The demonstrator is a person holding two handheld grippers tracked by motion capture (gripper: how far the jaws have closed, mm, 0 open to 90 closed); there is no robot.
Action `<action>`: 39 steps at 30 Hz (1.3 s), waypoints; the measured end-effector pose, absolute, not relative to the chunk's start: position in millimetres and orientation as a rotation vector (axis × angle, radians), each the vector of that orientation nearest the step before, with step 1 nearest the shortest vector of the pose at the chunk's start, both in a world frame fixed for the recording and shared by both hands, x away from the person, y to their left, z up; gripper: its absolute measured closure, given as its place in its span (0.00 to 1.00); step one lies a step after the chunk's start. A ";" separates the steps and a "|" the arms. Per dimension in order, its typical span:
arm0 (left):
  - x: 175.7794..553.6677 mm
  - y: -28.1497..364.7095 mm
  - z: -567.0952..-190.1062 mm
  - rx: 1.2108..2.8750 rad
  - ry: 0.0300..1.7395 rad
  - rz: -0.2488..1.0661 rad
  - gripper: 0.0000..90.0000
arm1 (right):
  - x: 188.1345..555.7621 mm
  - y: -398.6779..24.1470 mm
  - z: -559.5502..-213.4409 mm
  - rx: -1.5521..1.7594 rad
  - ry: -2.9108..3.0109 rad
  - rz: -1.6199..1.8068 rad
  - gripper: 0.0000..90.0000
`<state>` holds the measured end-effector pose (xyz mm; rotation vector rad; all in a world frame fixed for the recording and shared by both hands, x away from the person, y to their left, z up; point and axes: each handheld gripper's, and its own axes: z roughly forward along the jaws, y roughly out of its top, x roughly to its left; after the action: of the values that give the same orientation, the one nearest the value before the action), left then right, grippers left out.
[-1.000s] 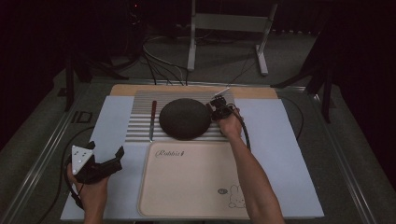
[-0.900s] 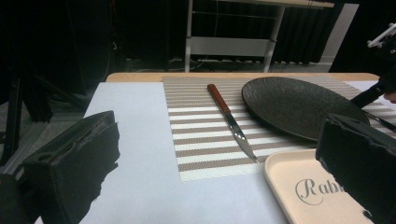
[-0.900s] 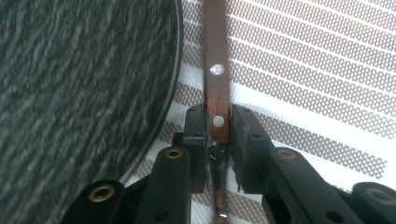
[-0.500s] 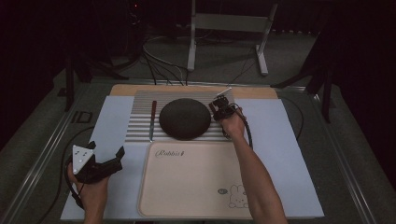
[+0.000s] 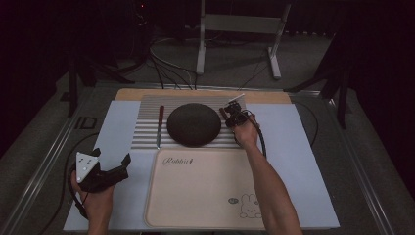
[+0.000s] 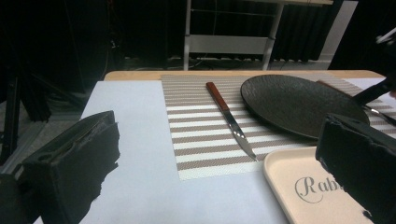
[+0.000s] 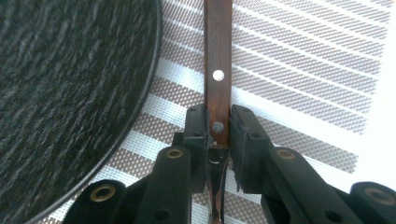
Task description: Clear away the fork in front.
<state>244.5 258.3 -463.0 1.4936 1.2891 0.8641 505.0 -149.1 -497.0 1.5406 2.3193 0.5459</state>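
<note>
My right gripper (image 7: 218, 122) is shut on the near end of a wooden handle (image 7: 218, 56) with two rivets; a metal shank runs back between the jaws. The jaws have just been closing on it. This utensil lies on the striped placemat (image 5: 147, 133), just right of a dark round plate (image 5: 193, 124). In the high view the right gripper (image 5: 234, 113) sits at the plate's right edge. A wooden-handled knife (image 5: 159, 125) lies left of the plate. My left gripper (image 5: 111, 157) stands open over the pale blue sheet at the front left, holding nothing.
A cream tray (image 5: 205, 191) printed with a rabbit lies in front of the placemat, under the right forearm. The pale blue sheet (image 5: 298, 161) covers the tabletop. Cables and a metal stand (image 5: 235, 29) are on the floor beyond the table's far edge.
</note>
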 end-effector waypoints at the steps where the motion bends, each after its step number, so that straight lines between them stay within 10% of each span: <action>1: 244.7 258.4 -462.9 1.494 1.288 0.865 0.00 | 502.7 -151.7 -495.2 1.538 2.304 0.572 0.87; 39: 252.2 236.6 -450.9 1.557 1.213 0.822 0.00 | 397.3 -196.3 -438.7 1.134 1.998 1.202 0.86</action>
<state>252.2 236.6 -450.9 1.5565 1.2125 0.8225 397.3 -196.3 -438.7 1.1344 1.9975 1.2025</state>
